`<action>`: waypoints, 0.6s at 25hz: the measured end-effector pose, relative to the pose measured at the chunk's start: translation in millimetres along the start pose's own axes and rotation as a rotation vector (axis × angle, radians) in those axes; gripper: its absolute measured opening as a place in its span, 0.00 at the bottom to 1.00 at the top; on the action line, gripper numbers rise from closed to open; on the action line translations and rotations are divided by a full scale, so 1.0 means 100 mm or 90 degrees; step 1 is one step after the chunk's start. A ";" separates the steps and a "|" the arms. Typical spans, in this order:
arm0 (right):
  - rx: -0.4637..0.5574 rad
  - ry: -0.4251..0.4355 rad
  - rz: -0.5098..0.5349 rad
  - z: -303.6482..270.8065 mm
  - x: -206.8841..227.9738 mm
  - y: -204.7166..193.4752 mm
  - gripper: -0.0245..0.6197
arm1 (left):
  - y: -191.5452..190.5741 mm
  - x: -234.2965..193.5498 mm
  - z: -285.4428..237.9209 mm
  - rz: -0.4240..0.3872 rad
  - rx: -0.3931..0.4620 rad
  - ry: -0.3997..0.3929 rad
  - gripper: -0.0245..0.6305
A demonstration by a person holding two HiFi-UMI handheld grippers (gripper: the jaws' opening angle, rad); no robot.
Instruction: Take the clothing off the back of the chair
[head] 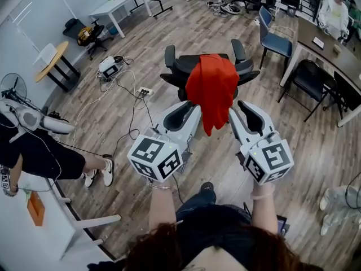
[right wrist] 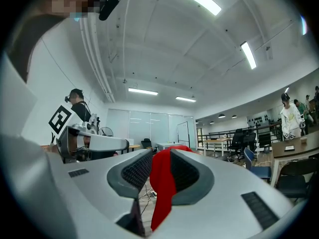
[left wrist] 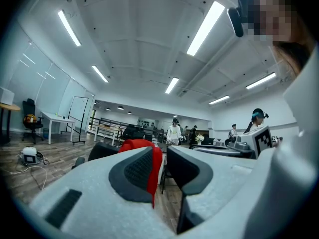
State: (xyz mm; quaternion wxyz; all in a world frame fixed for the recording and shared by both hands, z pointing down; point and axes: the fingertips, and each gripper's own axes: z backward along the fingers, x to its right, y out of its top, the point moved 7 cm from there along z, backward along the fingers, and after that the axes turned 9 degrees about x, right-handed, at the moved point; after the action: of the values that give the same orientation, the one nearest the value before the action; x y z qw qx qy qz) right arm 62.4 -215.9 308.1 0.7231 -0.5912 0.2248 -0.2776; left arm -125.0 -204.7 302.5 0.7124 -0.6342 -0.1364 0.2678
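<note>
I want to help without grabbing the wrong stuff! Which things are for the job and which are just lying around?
For the job:
red clothing
black chair it hangs on
left gripper, jaws apart
right gripper, jaws apart

Just lying about:
blue chair
power strip on the floor
white table
round wooden table

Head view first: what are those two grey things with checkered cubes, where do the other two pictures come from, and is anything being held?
A person holds two hand tools with jaws: the left gripper and the right gripper. The cubes are part of them. The head view looks down from a camera on the person's head. The other two pictures come from cameras riding on each gripper, looking along its jaws. A red garment hangs over a black office chair on a wooden floor. Both pairs of jaws stand apart, so nothing is held.
</note>
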 end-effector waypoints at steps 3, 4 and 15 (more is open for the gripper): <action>-0.001 -0.010 -0.001 -0.14 0.05 -0.05 0.22 | -0.02 -0.18 -0.08 0.012 -0.003 -0.005 0.22; -0.002 -0.014 -0.002 -0.18 0.07 -0.07 0.23 | -0.03 -0.23 -0.10 0.016 -0.005 -0.007 0.24; -0.026 -0.061 -0.018 -0.40 0.25 -0.23 0.34 | -0.14 -0.63 -0.33 0.074 -0.032 -0.031 0.38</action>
State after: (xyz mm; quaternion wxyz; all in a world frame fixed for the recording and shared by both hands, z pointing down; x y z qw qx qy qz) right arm 51.9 -265.4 322.4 0.7169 -0.6216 0.1870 -0.2544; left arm -156.0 -267.2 320.1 0.6760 -0.6518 -0.1231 0.3208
